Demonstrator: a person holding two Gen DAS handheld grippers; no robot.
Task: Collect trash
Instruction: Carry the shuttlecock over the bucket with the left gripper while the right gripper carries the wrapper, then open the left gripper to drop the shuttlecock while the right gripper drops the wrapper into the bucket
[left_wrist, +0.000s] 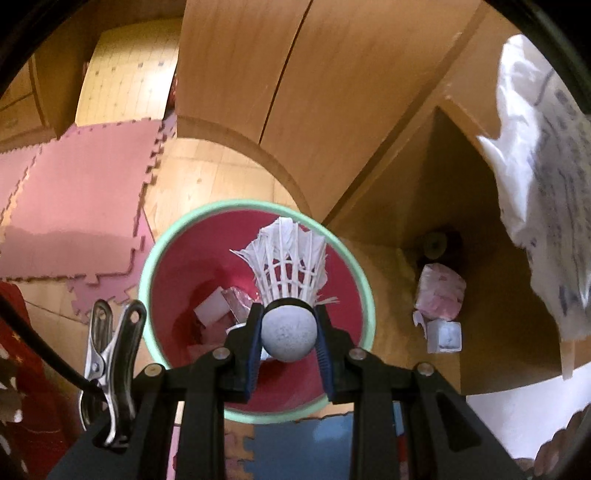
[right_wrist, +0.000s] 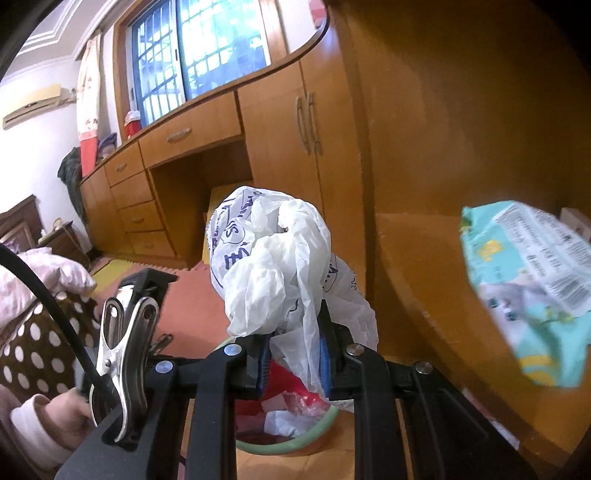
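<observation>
My left gripper is shut on a white feather shuttlecock, gripping its round cork head, feathers pointing away. It hangs right over a red waste bin with a pale green rim that holds scraps of paper and wrappers. In the right wrist view my right gripper is shut on a crumpled white plastic bag with blue print. Below it the same bin shows, with trash inside. That bag also hangs at the right edge of the left wrist view.
Wooden cabinets and a desk with drawers stand close behind the bin. A pink packet and a small white cup lie in a floor nook. A teal wipes pack lies on a wooden surface at right. Foam mats cover the floor. A hand shows at lower left.
</observation>
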